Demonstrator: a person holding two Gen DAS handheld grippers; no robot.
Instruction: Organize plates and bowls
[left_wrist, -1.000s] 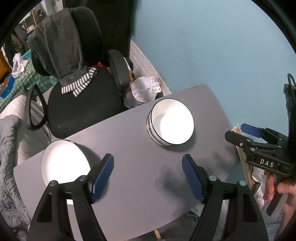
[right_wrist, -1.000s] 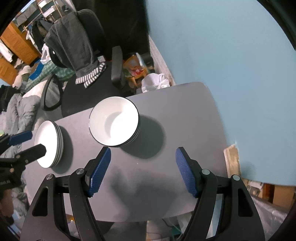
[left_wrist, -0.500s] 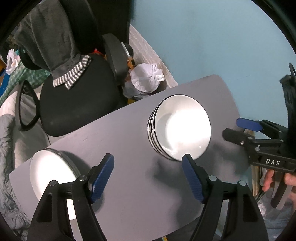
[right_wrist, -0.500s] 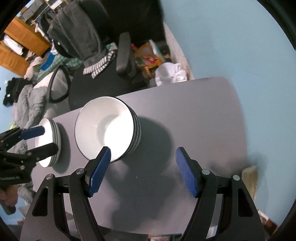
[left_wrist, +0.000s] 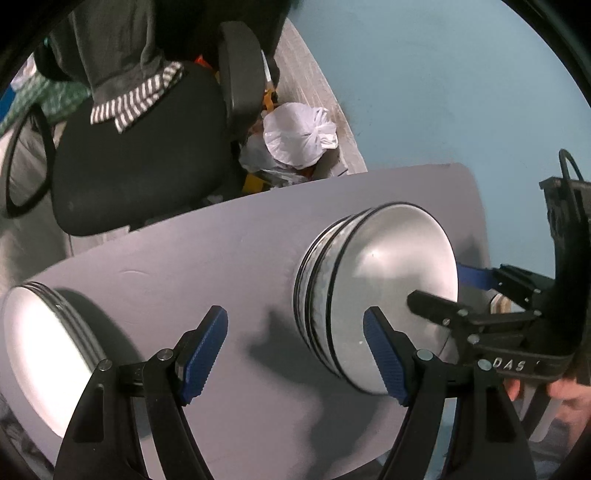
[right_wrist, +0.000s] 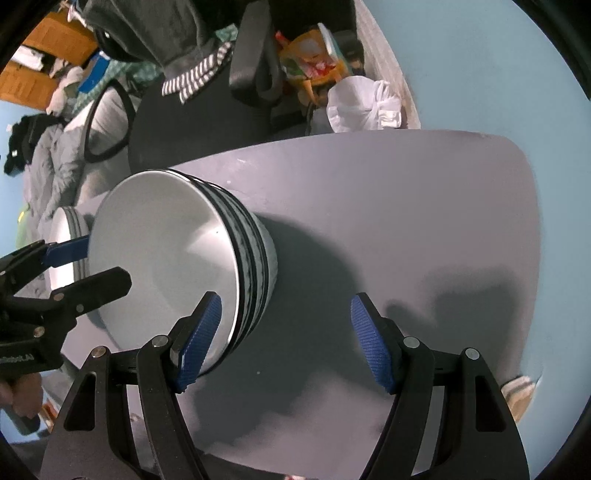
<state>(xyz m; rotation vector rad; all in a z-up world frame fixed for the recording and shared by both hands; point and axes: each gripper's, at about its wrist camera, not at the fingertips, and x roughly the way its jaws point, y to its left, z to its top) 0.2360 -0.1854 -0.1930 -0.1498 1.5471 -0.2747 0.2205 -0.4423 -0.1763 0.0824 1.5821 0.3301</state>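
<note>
A stack of white bowls with dark rims (left_wrist: 376, 288) (right_wrist: 166, 251) stands on the grey table (left_wrist: 221, 258) (right_wrist: 406, 221). A stack of white plates (left_wrist: 40, 354) (right_wrist: 68, 240) lies further left. My left gripper (left_wrist: 295, 350) (right_wrist: 85, 266) hangs open just above the table, its right pad over the bowls' left rim and nothing between its pads. My right gripper (right_wrist: 284, 339) (left_wrist: 454, 291) is open on the other side, its left pad over the top bowl's inside and the right rim of the stack between its fingers, untouched.
A black office chair (left_wrist: 129, 158) draped with grey clothing stands behind the table, with a tied white bag (left_wrist: 299, 140) and clutter on the floor beside it. A light blue wall (right_wrist: 498, 92) runs along the table's right side.
Both grippers have come down close to the table on either side of the bowl stack, which now looks much larger. Their jaws stayed equally wide.
</note>
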